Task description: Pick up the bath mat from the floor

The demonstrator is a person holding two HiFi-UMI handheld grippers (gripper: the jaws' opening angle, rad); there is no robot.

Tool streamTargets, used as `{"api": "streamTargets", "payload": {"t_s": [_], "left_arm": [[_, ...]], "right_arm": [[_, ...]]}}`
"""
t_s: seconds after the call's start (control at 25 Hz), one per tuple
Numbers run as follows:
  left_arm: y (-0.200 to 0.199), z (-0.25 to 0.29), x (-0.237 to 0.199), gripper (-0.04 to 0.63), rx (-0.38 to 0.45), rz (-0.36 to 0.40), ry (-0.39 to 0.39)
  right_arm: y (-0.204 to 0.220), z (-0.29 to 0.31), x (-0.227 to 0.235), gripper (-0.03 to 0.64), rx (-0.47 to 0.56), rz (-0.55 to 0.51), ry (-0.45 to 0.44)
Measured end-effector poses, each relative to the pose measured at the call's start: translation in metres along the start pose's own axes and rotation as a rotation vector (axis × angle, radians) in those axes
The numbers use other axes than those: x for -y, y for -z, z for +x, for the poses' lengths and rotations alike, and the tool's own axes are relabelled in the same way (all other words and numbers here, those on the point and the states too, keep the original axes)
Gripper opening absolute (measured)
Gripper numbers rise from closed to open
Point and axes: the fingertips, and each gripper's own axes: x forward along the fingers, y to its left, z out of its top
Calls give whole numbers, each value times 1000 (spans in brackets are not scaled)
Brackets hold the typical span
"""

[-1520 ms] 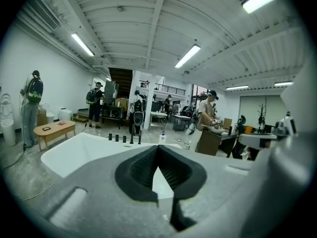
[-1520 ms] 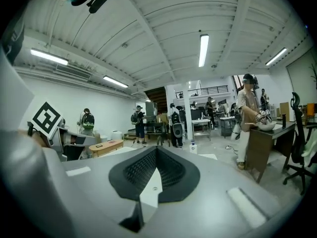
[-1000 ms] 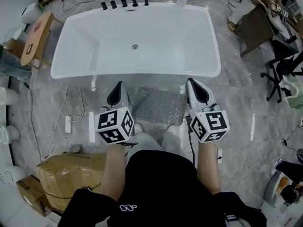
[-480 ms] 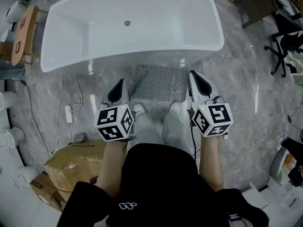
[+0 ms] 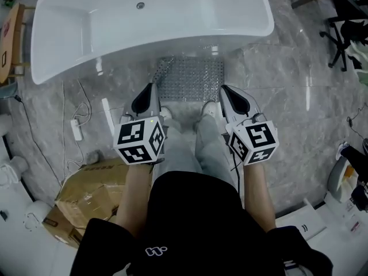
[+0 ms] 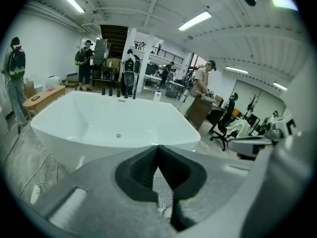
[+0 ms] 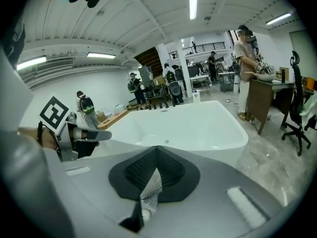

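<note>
The mat lies flat on the grey floor, its far edge close under the tub and its near edge just ahead of the person's shoes; whether a toe rests on it I cannot tell. The left gripper hangs above the mat's near left corner and the right gripper above its near right corner, both pointing forward and down; each has its jaws pressed together with nothing held, and only a sliver of the studded mat shows below the closed tips in the gripper views.

The step in hand, as I judge it, is the reach down to the mat; to do it well the jaws must part before they get to the floor, since shut tips would only push the mat along. A thin sheet lying flat gives little to bite; I would slide one jaw of each gripper under the near edge at the corners, close firmly, then peel upward from that edge rather than pull straight up; the feet should be clear of it first.
</note>
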Motion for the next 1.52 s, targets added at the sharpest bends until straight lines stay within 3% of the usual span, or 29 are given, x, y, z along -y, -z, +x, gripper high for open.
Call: {"api": "streamTargets", "payload": {"t_s": [0.2, 0.4, 0.64, 0.72, 0.8, 1.2, 1.36, 1.52], "left_arm": [[27, 21, -7, 2, -44, -10, 11], [53, 36, -26, 2, -91, -47, -27], [82, 53, -32, 2, -156, -37, -9], [95, 61, -32, 2, -180, -72, 15], [106, 70, -30, 2, -200, -86, 42], [162, 121, -54, 2, -285, -74, 35], [189, 135, -59, 2, -325, -66, 32], [219, 151, -66, 2, -374, -56, 24]], "right_arm": [[33, 11, 17, 6, -56, 62, 33], [67, 21, 30, 6, -114, 112, 48], [95, 40, 43, 6, -139, 167, 55], [108, 46, 47, 6, -159, 170, 53], [123, 49, 52, 6, -186, 172, 51], [220, 84, 90, 6, -305, 245, 56], [260, 96, 92, 6, -378, 165, 48], [285, 113, 96, 6, -401, 159, 33]]}}
